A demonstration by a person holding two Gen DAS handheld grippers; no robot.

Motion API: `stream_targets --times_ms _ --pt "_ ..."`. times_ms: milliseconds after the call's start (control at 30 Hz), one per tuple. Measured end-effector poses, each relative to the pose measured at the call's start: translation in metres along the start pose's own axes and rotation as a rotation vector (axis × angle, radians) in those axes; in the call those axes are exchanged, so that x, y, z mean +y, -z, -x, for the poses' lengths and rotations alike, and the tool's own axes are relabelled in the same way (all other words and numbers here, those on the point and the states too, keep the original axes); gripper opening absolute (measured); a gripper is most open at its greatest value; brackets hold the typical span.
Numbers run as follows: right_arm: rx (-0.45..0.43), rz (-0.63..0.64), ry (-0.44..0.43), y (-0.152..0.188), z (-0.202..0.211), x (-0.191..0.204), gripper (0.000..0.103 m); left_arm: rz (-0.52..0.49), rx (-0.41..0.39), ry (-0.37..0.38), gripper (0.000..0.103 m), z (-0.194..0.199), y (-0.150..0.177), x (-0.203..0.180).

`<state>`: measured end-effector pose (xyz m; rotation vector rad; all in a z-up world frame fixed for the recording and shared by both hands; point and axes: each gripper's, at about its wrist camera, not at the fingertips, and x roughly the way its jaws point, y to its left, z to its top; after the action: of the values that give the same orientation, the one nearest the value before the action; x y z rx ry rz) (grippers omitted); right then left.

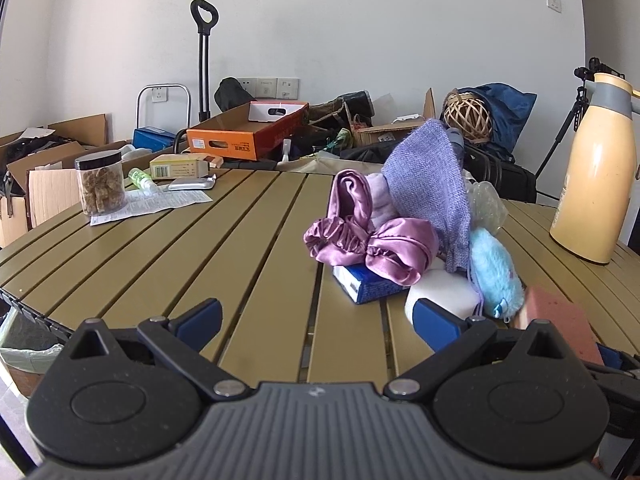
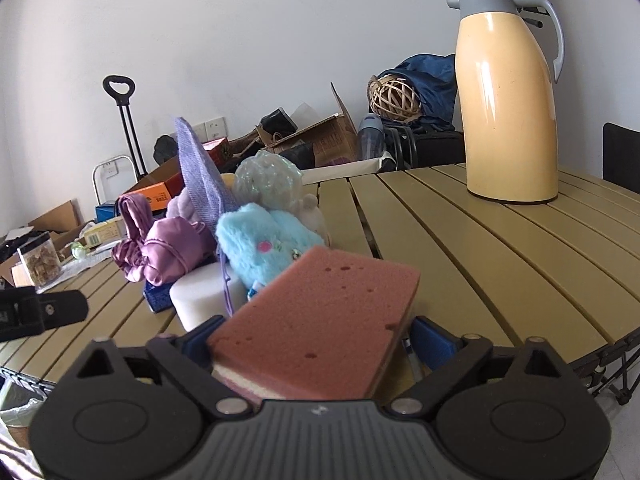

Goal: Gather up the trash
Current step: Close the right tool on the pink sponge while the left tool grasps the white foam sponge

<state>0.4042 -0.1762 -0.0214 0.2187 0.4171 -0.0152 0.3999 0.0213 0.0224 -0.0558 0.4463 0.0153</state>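
A pink sponge [image 2: 320, 312] lies flat at the table's near edge between the blue pads of my right gripper [image 2: 316, 326]. The jaws stand wide: the left pad is at the sponge's side and a thin gap shows at the right pad, so I read it as open. The sponge [image 1: 556, 320] shows at the far right of the left wrist view. My left gripper [image 1: 316, 312] is open over bare slats, with nothing between its fingers. Just ahead is a pile: purple satin cloth [image 1: 360, 240], lavender woven pouch [image 1: 428, 188], blue plush [image 1: 494, 272], white foam block [image 1: 444, 292] and a small blue box [image 1: 368, 286].
A tall yellow thermos [image 2: 508, 112] stands on the slatted olive table [image 2: 500, 248] at the right. At the far left sit a jar of snacks [image 1: 100, 184], a paper sheet [image 1: 156, 204] and a small carton [image 1: 178, 167]. A bagged bin [image 1: 24, 346] is below the left edge. Boxes crowd the floor behind.
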Motion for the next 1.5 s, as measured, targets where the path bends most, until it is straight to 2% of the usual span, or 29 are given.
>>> stream_targets --times_ms 200,433,767,1000,1167,1500 --pt "-0.015 0.011 -0.011 -0.002 0.006 -0.004 0.089 0.002 0.02 0.027 0.103 -0.009 -0.005 -0.011" --pt "-0.082 0.004 0.002 -0.011 0.024 -0.02 0.089 -0.015 0.059 0.067 0.103 -0.027 -0.009 -0.031" --pt "-0.107 -0.048 0.047 -0.019 0.038 -0.055 0.089 -0.097 0.079 0.045 0.103 -0.05 -0.002 -0.061" --pt "-0.107 -0.065 0.059 -0.02 0.041 -0.069 0.089 -0.143 0.092 0.017 0.101 -0.062 0.003 -0.074" --pt "-0.1 -0.069 0.063 -0.019 0.041 -0.073 0.089 -0.155 0.101 0.026 0.101 -0.071 0.006 -0.079" --pt "-0.084 -0.07 0.064 -0.018 0.039 -0.076 0.089 -0.14 0.096 0.057 0.087 -0.084 0.005 -0.087"
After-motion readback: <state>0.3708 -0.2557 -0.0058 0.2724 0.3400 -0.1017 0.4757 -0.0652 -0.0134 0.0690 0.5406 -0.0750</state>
